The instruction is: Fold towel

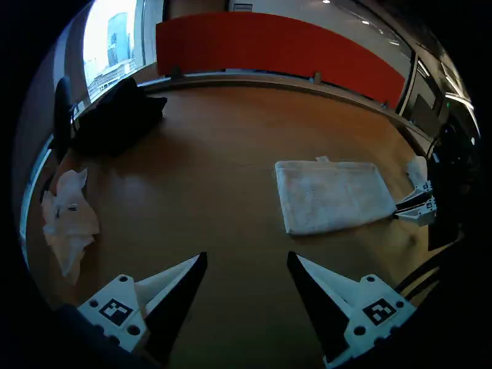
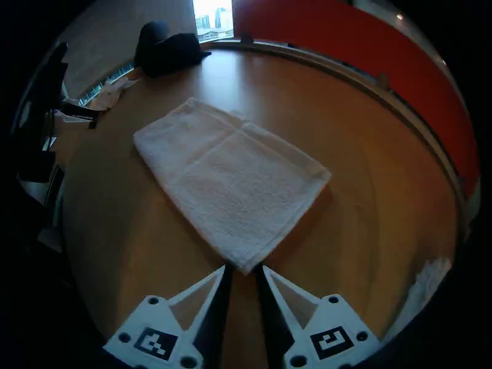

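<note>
Left gripper (image 1: 246, 256) wide open, away from towel (image 2: 227, 184). Right gripper (image 2: 243, 269) narrow at near corner; grip unclear. Shallow pinch may slip, undoing fold.

On your wooden table (image 1: 215, 160), a black bag (image 1: 117, 117) slumps at the far corner by the window (image 1: 114, 43). A crumpled white cloth (image 1: 67, 221) lies nearer you, and a red partition (image 1: 277, 46) lines the far edge.

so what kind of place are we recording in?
Most likely an office or meeting room in a city building: a long wooden table, a red divider panel along its far edge, and a window looking out on towers.
</note>
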